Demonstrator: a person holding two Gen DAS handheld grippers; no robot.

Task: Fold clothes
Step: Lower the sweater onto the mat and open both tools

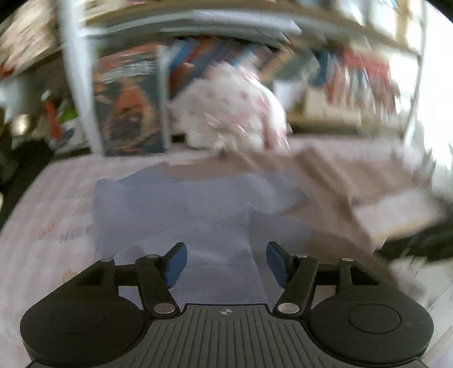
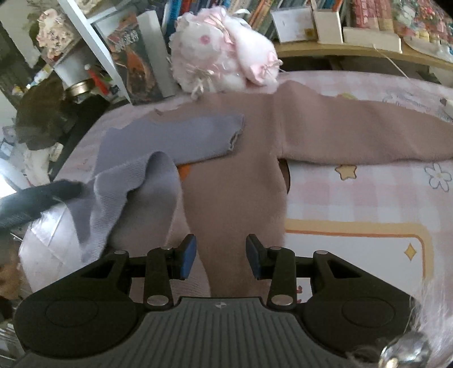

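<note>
Both cameras sit low behind their own fingers and look forward across the pink checked bed cover (image 2: 354, 198) toward the crowded bookshelf (image 2: 254, 11). The left view is blurred and seems close above the lilac knitted garment (image 1: 175, 203). Both views share it, the brown long-sleeved garment (image 2: 235, 181) and the fluffy white-and-pink plush toy (image 2: 223, 51).

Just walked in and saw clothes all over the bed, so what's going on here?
A person is folding clothes on a bed with a handheld gripper in each hand. A brown long-sleeved top lies spread on the checked bedsheet, one sleeve stretched out sideways, with a lavender garment lying partly over it. Both the left gripper and the right gripper hover over the clothes with jaws open, holding nothing. A pink plush toy sits at the far edge by the bookshelves.
</note>
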